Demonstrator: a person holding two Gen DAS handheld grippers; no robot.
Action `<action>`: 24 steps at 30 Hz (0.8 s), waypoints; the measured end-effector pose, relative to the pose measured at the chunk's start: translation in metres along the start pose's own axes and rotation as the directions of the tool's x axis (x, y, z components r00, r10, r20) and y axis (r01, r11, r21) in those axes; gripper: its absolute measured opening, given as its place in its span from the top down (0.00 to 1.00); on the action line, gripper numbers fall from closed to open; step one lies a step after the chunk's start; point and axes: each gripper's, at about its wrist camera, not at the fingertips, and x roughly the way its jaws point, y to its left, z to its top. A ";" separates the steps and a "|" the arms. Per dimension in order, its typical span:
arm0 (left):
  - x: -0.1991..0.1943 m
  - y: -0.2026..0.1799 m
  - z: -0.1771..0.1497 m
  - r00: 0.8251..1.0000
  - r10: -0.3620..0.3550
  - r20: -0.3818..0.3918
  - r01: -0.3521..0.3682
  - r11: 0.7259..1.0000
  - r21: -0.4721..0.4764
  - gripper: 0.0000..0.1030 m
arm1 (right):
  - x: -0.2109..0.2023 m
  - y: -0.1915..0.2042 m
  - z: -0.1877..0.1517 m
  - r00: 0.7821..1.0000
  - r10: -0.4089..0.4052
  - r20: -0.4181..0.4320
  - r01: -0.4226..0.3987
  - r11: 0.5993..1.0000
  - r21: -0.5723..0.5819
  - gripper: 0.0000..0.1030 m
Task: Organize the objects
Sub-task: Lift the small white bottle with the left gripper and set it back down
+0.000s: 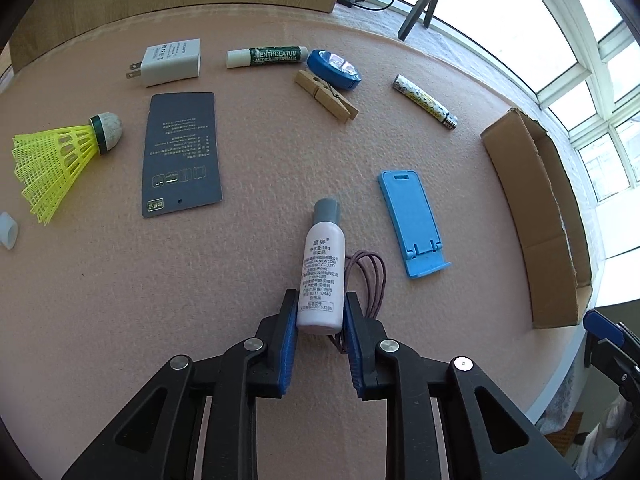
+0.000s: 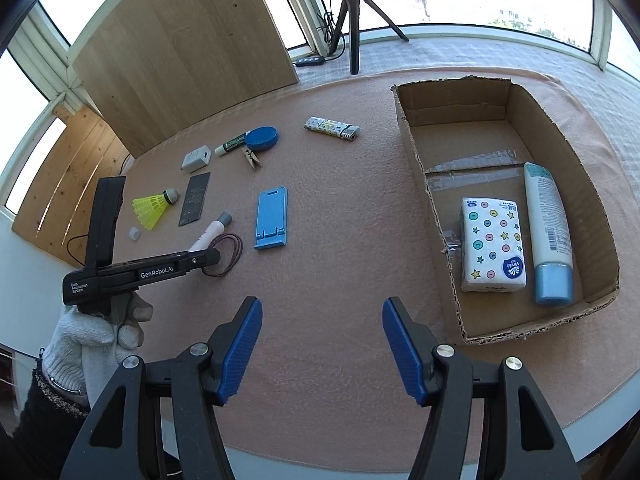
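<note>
My left gripper (image 1: 319, 304) is shut on a small pink bottle (image 1: 322, 268) with a grey cap, holding its base; the bottle lies over a brown hair-tie loop (image 1: 370, 280). The right wrist view shows that gripper (image 2: 208, 254) on the bottle (image 2: 208, 236) at the table's left. My right gripper (image 2: 322, 316) is open and empty above the pink table, left of the cardboard box (image 2: 424, 184). The box holds a tissue pack (image 2: 492, 244) and a white tube (image 2: 546, 224) with a blue cap.
On the pink mat lie a blue phone stand (image 1: 412, 222), lighter (image 1: 424, 102), wooden clothespin (image 1: 326, 95), blue tin (image 1: 334, 69), lip balm (image 1: 266, 57), white charger (image 1: 170, 62), dark card (image 1: 182, 154), yellow shuttlecock (image 1: 60, 160) and white cap (image 1: 8, 230). A tripod (image 2: 354, 20) stands behind.
</note>
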 end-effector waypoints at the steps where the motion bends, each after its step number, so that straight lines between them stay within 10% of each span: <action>1: -0.003 0.004 -0.002 1.000 -0.003 0.004 0.003 1.000 -0.004 0.71 | 0.000 0.001 0.000 1.000 0.003 -0.002 -0.003 1.000 -0.004 0.43; 4: -0.010 0.009 -0.004 1.000 0.020 0.020 -0.020 1.000 0.000 0.52 | 0.003 0.006 0.000 1.000 0.007 -0.009 -0.008 1.000 -0.019 0.43; 24: 0.006 -0.009 0.044 0.999 0.043 0.028 -0.044 0.998 0.041 0.55 | 0.011 0.007 0.002 1.000 0.008 -0.022 -0.008 1.000 -0.022 0.43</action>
